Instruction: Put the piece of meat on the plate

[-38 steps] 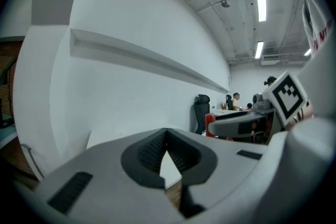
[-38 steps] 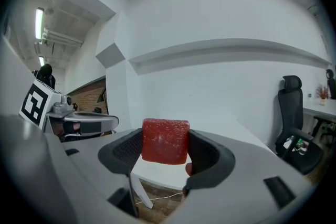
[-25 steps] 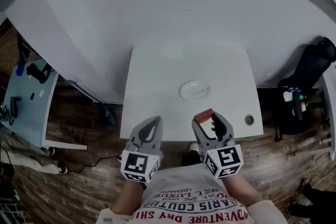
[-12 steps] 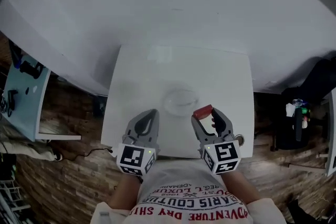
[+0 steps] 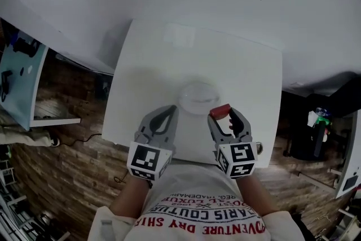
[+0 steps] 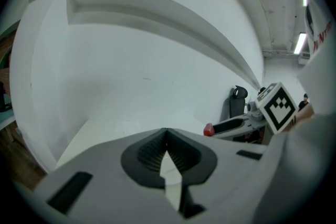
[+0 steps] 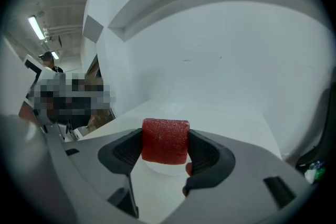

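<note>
A red block of meat (image 7: 165, 140) sits clamped between the jaws of my right gripper (image 5: 221, 114), which is shut on it; the meat (image 5: 220, 111) shows at the tips in the head view, just right of the plate's near rim. The small white plate (image 5: 198, 96) lies on the white table (image 5: 237, 70), partly hidden behind the meat in the right gripper view (image 7: 157, 167). My left gripper (image 5: 163, 117) hovers over the table's near edge, left of the plate, jaws shut with nothing between them (image 6: 167, 140). From the left gripper view the right gripper and its meat (image 6: 208, 129) are seen at the right.
The white table stands against a white wall. Brown wooden floor (image 5: 73, 161) surrounds it. A light blue table (image 5: 14, 87) with dark items stands at the far left, and dark objects (image 5: 318, 127) sit at the right.
Both grippers have moved forward and down over the table's near edge. The meat has come right up to the plate's near rim. The jaws keep the same grip.
</note>
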Action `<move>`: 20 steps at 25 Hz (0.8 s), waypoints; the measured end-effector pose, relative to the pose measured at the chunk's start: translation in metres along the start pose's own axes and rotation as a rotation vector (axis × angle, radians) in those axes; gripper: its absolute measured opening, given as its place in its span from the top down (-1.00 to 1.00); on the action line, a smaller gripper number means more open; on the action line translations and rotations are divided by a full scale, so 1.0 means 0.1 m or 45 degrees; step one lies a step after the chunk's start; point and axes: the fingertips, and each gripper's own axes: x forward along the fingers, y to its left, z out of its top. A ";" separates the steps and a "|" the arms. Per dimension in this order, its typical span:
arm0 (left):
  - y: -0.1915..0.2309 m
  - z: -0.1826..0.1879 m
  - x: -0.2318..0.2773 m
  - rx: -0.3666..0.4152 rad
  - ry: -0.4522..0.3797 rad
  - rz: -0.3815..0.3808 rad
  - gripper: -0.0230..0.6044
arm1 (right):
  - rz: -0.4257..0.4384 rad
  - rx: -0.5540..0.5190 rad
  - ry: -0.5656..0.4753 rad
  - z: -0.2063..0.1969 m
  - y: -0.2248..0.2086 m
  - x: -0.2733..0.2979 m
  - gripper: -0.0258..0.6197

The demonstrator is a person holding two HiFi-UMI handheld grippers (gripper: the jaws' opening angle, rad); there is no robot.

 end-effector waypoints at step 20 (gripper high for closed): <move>0.44 -0.56 0.46 -0.065 0.173 -0.133 0.91 | 0.008 -0.016 0.481 -0.80 0.15 1.24 0.06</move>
